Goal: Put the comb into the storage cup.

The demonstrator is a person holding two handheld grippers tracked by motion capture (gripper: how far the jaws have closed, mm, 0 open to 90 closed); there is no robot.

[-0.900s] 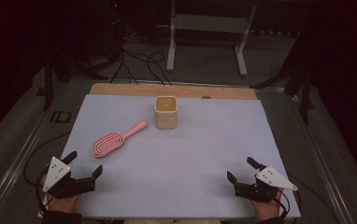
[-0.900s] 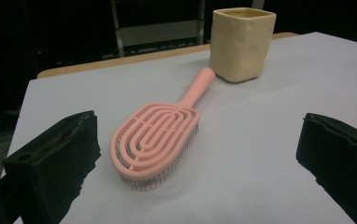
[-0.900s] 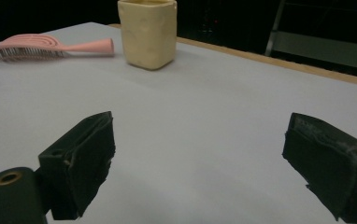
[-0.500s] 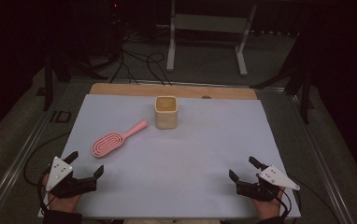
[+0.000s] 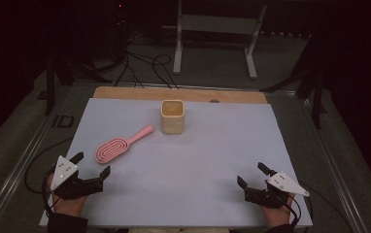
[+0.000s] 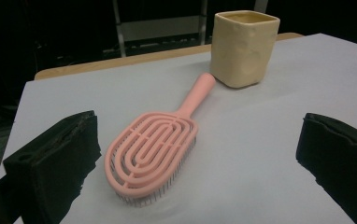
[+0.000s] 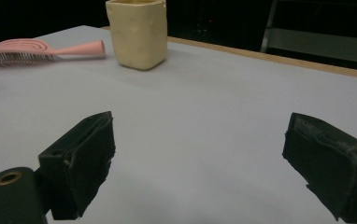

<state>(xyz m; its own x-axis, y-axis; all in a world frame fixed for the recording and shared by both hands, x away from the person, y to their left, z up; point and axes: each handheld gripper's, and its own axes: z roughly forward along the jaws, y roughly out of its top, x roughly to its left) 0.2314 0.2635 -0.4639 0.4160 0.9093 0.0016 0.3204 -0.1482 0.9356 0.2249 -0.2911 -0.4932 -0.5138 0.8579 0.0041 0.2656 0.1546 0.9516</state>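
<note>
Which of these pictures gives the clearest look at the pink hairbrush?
The left gripper view: the pink hairbrush lies close between the open jaws, its looped slots and bristles plain. The high view shows it small, from above. The right gripper view catches it side-on at the far edge.

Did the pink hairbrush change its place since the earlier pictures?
No. In the high view the pink hairbrush lies left of the yellow cup as before, handle tip toward it, same gap.

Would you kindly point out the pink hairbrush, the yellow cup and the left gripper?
pink hairbrush [image 6: 151, 151], left gripper view, middle of head.
yellow cup [image 5: 173, 120], high view, front wall.
left gripper [image 5: 91, 164], high view, between its fingers.
</note>
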